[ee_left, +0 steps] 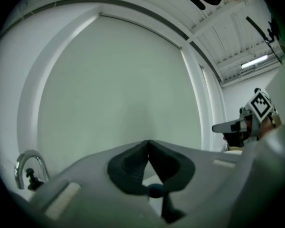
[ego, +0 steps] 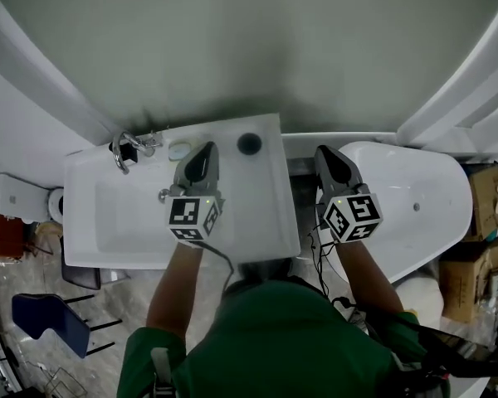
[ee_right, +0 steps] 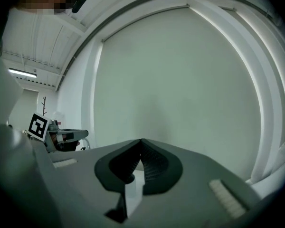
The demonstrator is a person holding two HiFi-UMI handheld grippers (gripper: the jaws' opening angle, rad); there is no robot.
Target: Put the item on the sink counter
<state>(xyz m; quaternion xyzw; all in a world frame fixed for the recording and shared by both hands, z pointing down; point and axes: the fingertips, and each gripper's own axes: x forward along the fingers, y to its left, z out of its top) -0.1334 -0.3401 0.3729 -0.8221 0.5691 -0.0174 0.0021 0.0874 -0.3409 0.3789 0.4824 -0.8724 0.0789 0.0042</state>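
We're holding the left gripper (ee_left: 148,142) clenched on nothing above the white ceramic sink counter (ego: 270,189). The right gripper (ee_right: 141,141) is also clamped empty, over the white bathtub (ego: 432,197). We're guessing the small pale oval piece (ego: 180,150) lying on the counter is the item. Best move is backing off straight up, nudging nothing. The chrome faucet (ego: 126,149) is crowding the left side and a dark round thing (ego: 249,143) is sitting to the right.

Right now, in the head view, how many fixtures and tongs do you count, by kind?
white rectangular sink counter: 1
white oval bathtub: 1
curved chrome faucet: 1
grey tongs: 2, left tongs and right tongs
total: 5
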